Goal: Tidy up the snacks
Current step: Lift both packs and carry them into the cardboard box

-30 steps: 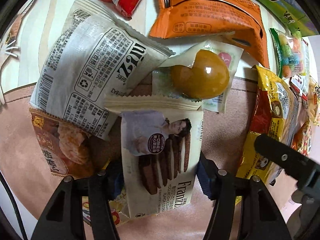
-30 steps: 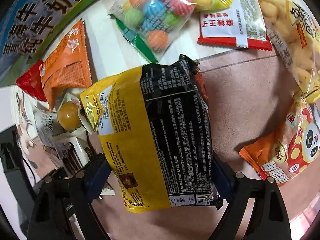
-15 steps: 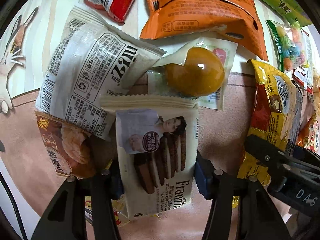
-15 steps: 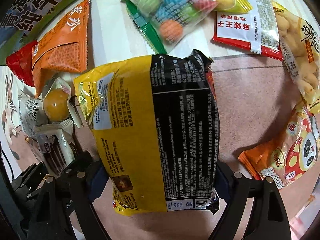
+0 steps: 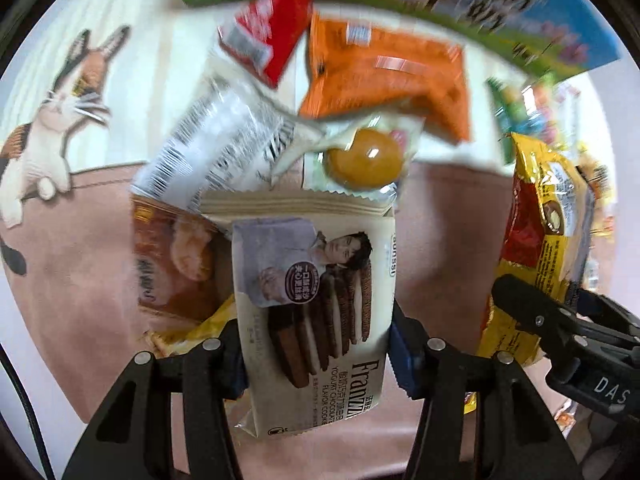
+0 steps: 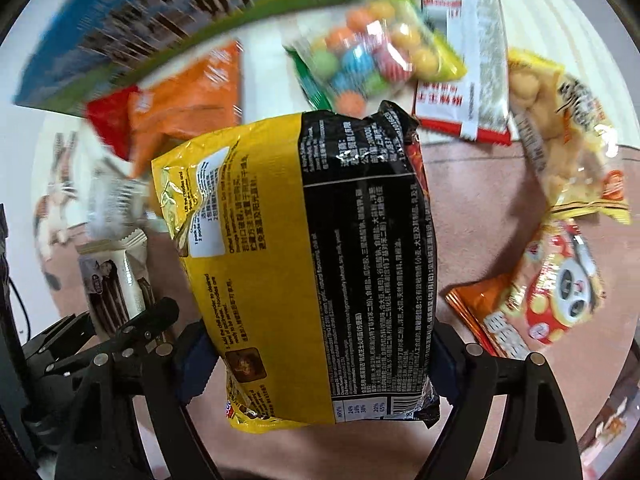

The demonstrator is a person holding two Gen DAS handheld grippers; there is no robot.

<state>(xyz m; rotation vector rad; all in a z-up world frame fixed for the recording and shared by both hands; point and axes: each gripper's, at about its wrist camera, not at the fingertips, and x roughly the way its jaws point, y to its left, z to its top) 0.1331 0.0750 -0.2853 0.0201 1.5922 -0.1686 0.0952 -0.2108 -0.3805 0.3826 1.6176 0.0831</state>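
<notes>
A pale striped table mat (image 5: 132,92) lies under the whole scene, printed with a calico cat (image 5: 52,120) at its left side (the cat's ears and whiskers are sharp in the left wrist view, smeared in the right). A large pink patch (image 5: 80,260) covers the mat's near part, the cat's paw resting on its edge. A thin black cable (image 5: 30,412) runs along the lower left edge.
</notes>
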